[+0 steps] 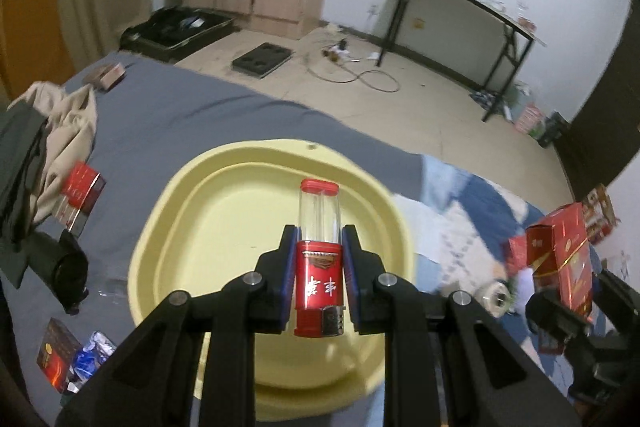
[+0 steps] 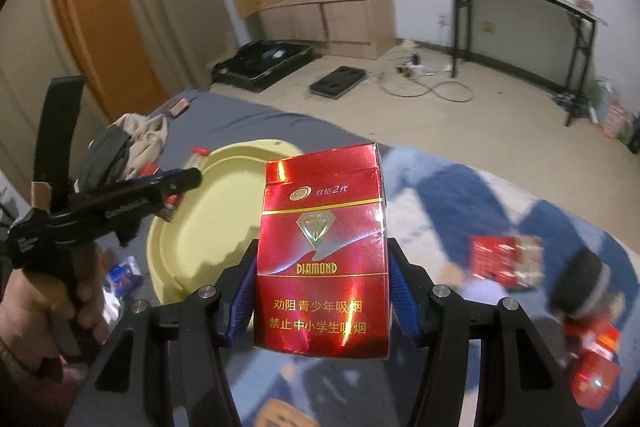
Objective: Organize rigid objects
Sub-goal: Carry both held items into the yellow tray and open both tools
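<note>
My left gripper [image 1: 319,243] is shut on a red lighter [image 1: 319,267] with a clear upper half, held upright over the yellow tray [image 1: 192,227]. My right gripper [image 2: 322,255] is shut on a red Diamond cigarette box [image 2: 322,247], held upright to the right of the tray [image 2: 208,211]. The box also shows at the right of the left wrist view [image 1: 560,259]. The left gripper with the lighter [image 2: 198,157] shows at the left of the right wrist view, over the tray's left rim.
The tray lies on a bed with a grey sheet [image 1: 180,115] and a blue patterned quilt [image 2: 480,195]. Red boxes [image 1: 82,195] [image 2: 504,259], a black cylinder [image 1: 68,267], crumpled clothes [image 1: 48,131] and small packets [image 1: 72,359] lie around. Floor, wardrobe and a black table are beyond.
</note>
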Motion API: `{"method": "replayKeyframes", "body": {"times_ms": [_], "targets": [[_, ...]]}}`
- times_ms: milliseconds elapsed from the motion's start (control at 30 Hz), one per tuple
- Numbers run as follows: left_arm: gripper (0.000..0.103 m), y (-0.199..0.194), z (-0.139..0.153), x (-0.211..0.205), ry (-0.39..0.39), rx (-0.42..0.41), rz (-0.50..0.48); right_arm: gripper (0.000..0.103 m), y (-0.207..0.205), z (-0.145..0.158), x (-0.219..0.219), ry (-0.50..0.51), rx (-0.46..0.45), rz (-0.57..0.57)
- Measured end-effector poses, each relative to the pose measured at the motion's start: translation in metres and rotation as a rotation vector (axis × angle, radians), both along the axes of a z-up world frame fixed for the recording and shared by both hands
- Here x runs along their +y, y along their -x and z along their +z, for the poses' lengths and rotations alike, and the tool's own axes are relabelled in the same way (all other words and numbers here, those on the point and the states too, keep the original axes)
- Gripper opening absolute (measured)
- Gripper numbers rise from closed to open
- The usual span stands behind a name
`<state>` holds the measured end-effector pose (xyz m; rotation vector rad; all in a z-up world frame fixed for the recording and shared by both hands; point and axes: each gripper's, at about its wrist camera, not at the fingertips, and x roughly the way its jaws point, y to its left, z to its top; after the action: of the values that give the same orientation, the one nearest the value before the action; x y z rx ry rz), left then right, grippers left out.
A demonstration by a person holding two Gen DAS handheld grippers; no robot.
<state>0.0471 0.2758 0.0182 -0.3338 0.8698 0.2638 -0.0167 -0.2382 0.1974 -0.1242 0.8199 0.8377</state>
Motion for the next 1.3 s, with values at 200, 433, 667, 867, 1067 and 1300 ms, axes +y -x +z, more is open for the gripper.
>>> {"method": "replayKeyframes", "body": {"times_ms": [200, 433, 667, 867, 1067, 1300], "targets": [[0.024, -0.007, -0.032, 0.025, 0.007, 0.057, 0.011, 0.057, -0.029, -0.022, 0.050, 0.018, 0.038, 0.064], [0.024, -0.022, -0.061, 0.052, 0.041, 0.087, 0.045, 0.057, -0.065, -0.060, 0.101, 0.084, 0.069, 0.097], [0.024, -0.034, -0.081, 0.069, 0.054, 0.106, 0.046, 0.057, -0.089, -0.082, 0.147, 0.154, 0.071, 0.137], [0.024, -0.034, -0.098, 0.081, 0.104, 0.128, 0.066, 0.057, -0.089, -0.098, 0.178, 0.196, 0.061, 0.149], [0.024, -0.034, -0.101, 0.087, 0.119, 0.118, 0.077, 0.058, -0.082, -0.109, 0.202, 0.244, 0.015, 0.161], [0.025, -0.020, -0.089, 0.091, 0.099, 0.077, 0.144, 0.069, -0.073, -0.113, 0.219, 0.258, 0.008, 0.148]]}}
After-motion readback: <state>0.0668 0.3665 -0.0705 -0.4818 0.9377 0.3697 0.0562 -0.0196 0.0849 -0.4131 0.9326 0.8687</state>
